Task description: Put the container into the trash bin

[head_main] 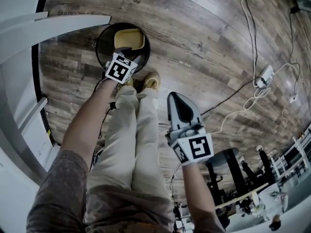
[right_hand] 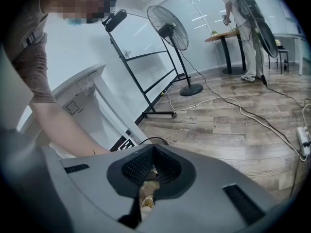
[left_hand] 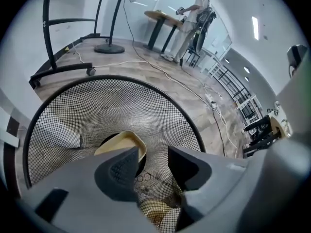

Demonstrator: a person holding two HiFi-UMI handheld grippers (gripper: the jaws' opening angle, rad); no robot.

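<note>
Left gripper view: container already in the bin, under spread jaws.
The tan, rounded-rectangular plastic container (left_hand: 119, 141) leans tilted against the wall of the black wire-mesh trash bin (left_hand: 87, 106), below and slightly left of the left gripper (left_hand: 153, 155). That gripper's jaws stand apart, with only mesh between them. The right gripper (right_hand: 151, 155), pressed together and empty, hangs well apart over the wooden floor (right_hand: 233, 130). The left hand likely only needs to lift clear.

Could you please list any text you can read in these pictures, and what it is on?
Nothing reads clearly.
Floor: plank print, too blurred.
Bin: faint letters inside, unreadable.
Marker cubes: patterns only, no words.
</note>
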